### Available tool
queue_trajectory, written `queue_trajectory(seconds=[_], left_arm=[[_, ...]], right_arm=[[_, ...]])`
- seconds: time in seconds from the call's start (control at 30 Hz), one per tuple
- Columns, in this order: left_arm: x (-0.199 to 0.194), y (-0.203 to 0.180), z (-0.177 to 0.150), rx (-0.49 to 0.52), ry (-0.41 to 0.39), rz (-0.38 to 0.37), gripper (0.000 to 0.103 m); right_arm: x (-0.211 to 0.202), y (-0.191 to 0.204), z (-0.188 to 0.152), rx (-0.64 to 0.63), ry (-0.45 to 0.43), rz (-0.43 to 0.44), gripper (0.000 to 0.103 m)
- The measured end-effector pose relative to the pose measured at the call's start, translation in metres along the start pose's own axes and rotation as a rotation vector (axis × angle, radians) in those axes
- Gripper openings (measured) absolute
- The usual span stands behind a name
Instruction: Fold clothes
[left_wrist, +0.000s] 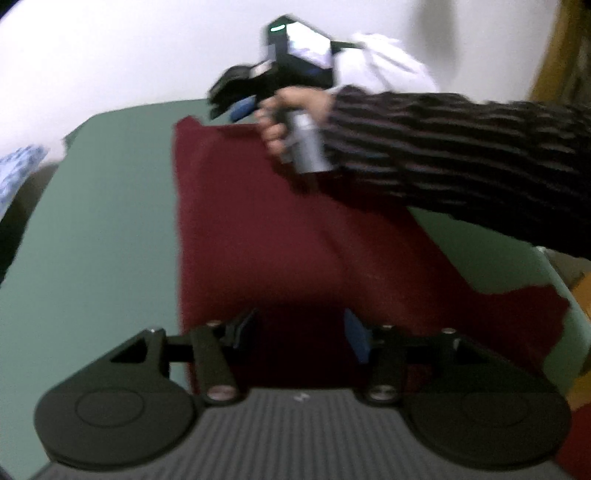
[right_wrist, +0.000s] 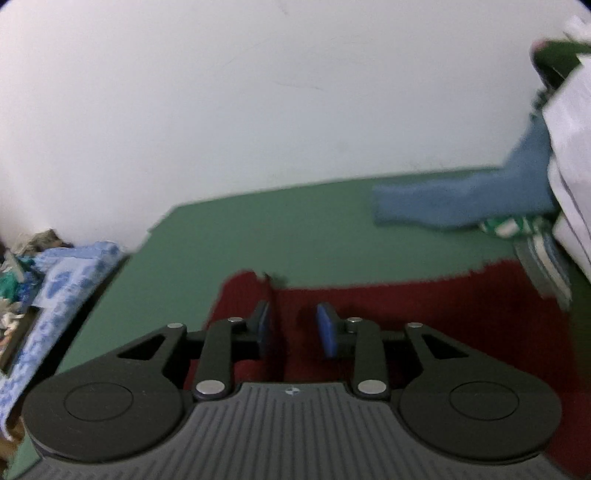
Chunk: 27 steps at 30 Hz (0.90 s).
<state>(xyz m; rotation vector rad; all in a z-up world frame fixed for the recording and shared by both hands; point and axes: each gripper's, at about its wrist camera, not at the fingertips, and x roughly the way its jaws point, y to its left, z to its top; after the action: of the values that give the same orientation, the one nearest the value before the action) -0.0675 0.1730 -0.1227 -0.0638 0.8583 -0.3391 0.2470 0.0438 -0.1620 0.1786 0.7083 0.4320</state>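
Observation:
A dark red garment (left_wrist: 277, 229) lies flat on the green table (left_wrist: 103, 240), its left edge straight and its near right corner ragged. My left gripper (left_wrist: 299, 332) hovers over the garment's near edge, open, with nothing between its blue pads. In the left wrist view a hand (left_wrist: 288, 114) in a striped sleeve holds my right gripper (left_wrist: 221, 103) over the garment's far left corner. In the right wrist view that gripper (right_wrist: 294, 328) stands open above the red garment (right_wrist: 443, 314); a raised bit of cloth edge sits just ahead of its left finger (right_wrist: 263, 325), and neither pad presses on it.
A blue cloth (right_wrist: 461, 199), a green-and-white striped piece (right_wrist: 509, 225) and a white pile (right_wrist: 572, 147) lie at the table's far right. A blue patterned cloth (right_wrist: 66, 280) hangs off the left side. A white wall stands behind the green table (right_wrist: 295, 221).

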Motion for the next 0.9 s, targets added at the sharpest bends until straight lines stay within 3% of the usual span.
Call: queue_trajectory(seconds=[0.1, 0.17, 0.2, 0.23, 0.33, 0.37, 0.4, 0.47, 0.53, 0.63, 0.8, 0.9], left_arm=[[0.013, 0.006, -0.002, -0.046, 0.033, -0.008, 0.052], [0.022, 0.0, -0.004, -0.047, 0.048, -0.025, 0.051], [0.024, -0.004, -0.005, -0.042, 0.049, -0.032, 0.051], [0.027, -0.009, -0.007, -0.038, 0.051, -0.041, 0.051], [0.029, -0.023, -0.009, -0.033, 0.057, -0.082, 0.051], [0.031, -0.029, -0.01, -0.019, 0.056, -0.084, 0.052], [0.032, -0.032, -0.009, 0.0, 0.056, -0.078, 0.053], [0.032, -0.033, -0.009, 0.022, 0.057, -0.078, 0.053], [0.025, -0.027, -0.008, 0.032, 0.063, -0.076, 0.052], [-0.001, -0.009, -0.013, -0.003, 0.031, -0.045, 0.052], [-0.049, 0.025, -0.027, -0.056, 0.0, -0.01, 0.06], [-0.064, 0.032, -0.042, -0.021, 0.044, 0.012, 0.06]], right_arm=[[0.01, 0.012, 0.001, -0.042, 0.035, 0.029, 0.036], [0.017, 0.023, -0.005, -0.074, 0.054, 0.016, 0.033], [0.02, 0.027, -0.008, -0.089, 0.062, 0.006, 0.013], [0.022, 0.031, -0.011, -0.104, 0.063, -0.008, 0.006], [0.019, 0.026, -0.012, -0.101, 0.041, -0.059, 0.006], [0.019, 0.023, -0.012, -0.096, 0.041, -0.079, 0.008], [0.018, 0.02, -0.012, -0.092, 0.042, -0.093, 0.017], [0.005, 0.012, -0.01, -0.086, 0.045, -0.075, 0.02], [-0.022, 0.0, -0.008, -0.027, 0.036, -0.011, 0.029], [-0.071, -0.014, -0.016, 0.034, 0.091, 0.153, 0.032], [-0.149, -0.014, -0.08, -0.005, 0.31, 0.369, 0.032], [-0.192, -0.005, -0.123, -0.052, 0.422, 0.445, 0.032]])
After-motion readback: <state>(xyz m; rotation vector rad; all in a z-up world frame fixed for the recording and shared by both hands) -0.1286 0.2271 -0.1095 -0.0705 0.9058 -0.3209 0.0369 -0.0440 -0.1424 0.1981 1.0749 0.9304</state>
